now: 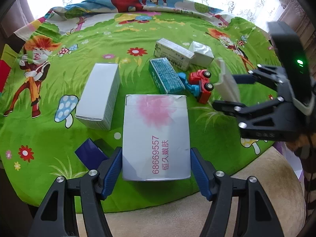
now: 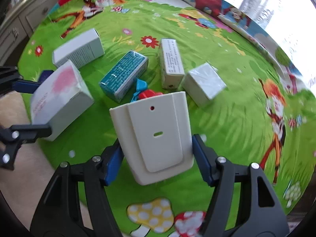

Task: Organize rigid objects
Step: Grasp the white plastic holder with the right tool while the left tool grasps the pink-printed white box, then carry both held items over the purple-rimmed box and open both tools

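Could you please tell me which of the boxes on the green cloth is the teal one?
The teal box lies in the middle, right beside the red toy truck; the other boxes are white or pale.

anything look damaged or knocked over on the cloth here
Two things stand out. The red toy truck lies tipped on its side against the teal box, its wheels facing sideways. The pink-printed white box in the left gripper has a small tear at its top right corner. The other boxes just lie scattered at loose angles.
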The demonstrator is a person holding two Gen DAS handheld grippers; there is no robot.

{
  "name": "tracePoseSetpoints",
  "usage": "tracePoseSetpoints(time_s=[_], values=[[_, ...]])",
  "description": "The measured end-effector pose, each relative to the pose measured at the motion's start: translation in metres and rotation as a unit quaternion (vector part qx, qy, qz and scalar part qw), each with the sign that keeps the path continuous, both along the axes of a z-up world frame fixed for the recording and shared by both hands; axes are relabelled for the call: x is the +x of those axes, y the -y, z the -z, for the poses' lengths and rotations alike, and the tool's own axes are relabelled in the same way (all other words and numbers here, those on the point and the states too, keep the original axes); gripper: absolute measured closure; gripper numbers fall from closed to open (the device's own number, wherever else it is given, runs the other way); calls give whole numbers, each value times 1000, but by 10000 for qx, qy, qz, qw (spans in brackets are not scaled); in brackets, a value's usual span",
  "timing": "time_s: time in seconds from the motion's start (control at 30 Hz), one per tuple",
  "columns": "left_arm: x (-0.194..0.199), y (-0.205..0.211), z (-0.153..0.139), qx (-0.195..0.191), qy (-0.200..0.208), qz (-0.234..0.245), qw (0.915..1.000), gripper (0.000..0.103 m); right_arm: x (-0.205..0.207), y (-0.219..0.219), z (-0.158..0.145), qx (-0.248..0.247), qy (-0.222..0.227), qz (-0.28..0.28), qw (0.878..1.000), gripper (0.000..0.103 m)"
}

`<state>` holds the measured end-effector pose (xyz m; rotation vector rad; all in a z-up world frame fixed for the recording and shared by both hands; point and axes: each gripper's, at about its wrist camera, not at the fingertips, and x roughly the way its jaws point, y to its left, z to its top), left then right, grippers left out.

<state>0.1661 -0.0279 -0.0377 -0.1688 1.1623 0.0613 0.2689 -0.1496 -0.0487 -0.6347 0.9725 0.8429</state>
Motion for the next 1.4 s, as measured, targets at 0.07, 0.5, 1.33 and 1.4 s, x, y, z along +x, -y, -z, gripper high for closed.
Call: tracePoseSetpoints(time_s=[0.07,0.5,1.33,1.4], values=[[-2,1,-6,39,113,-5,9999,35,-5,9,-9,131,0,106,9999,33],[-2,39,-47,-300,457,561,9969,35,-31,82,-52,583,-30,1201,9910,33],[5,280,-50,-1018,-172,2944,9501,35,-97,329,-53,811,-93,4189,9043,33],[4,290,-48,-1034,-227,3033,9470,35,-100,341,-52,784,-74,4360,8965,33]])
